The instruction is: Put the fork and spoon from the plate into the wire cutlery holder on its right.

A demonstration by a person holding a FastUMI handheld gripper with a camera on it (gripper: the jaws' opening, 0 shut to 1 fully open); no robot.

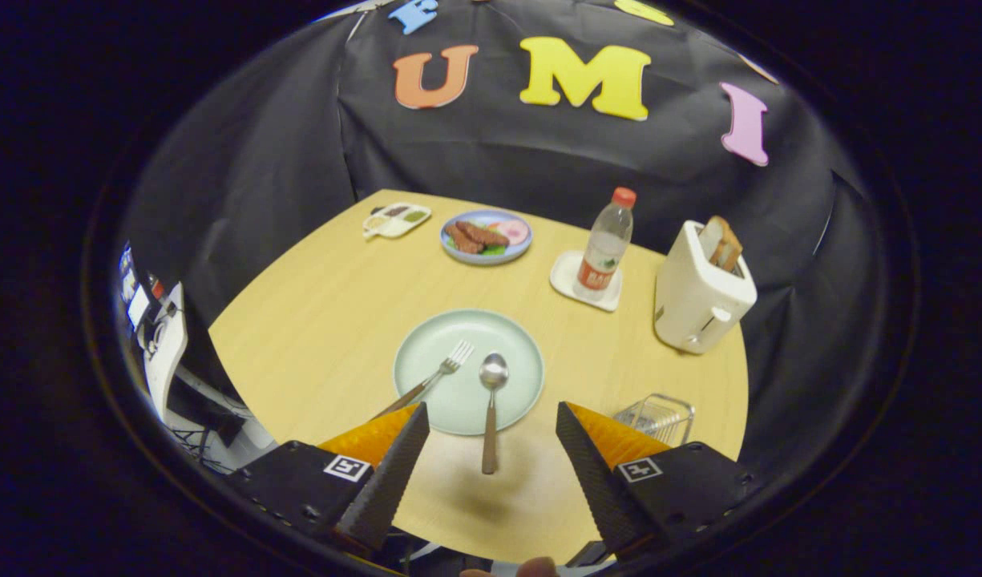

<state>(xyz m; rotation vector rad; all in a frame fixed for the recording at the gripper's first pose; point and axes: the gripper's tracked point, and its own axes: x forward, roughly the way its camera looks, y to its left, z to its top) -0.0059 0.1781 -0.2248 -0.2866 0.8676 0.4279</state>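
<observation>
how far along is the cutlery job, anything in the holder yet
Nothing looks done: the fork and spoon both lie on the green plate, and the wire cutlery holder to its right looks empty. Nothing is in hand: the gripper is open, its fingers either side of the spoon's handle without touching it. Both pieces remain to be moved.

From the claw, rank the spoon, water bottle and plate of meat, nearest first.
The claw is open, above the table.
1. Spoon: handle between the fingers, bowl on the green plate.
2. Water bottle: beyond, to the right.
3. Plate of meat: farthest, near the wall.
</observation>
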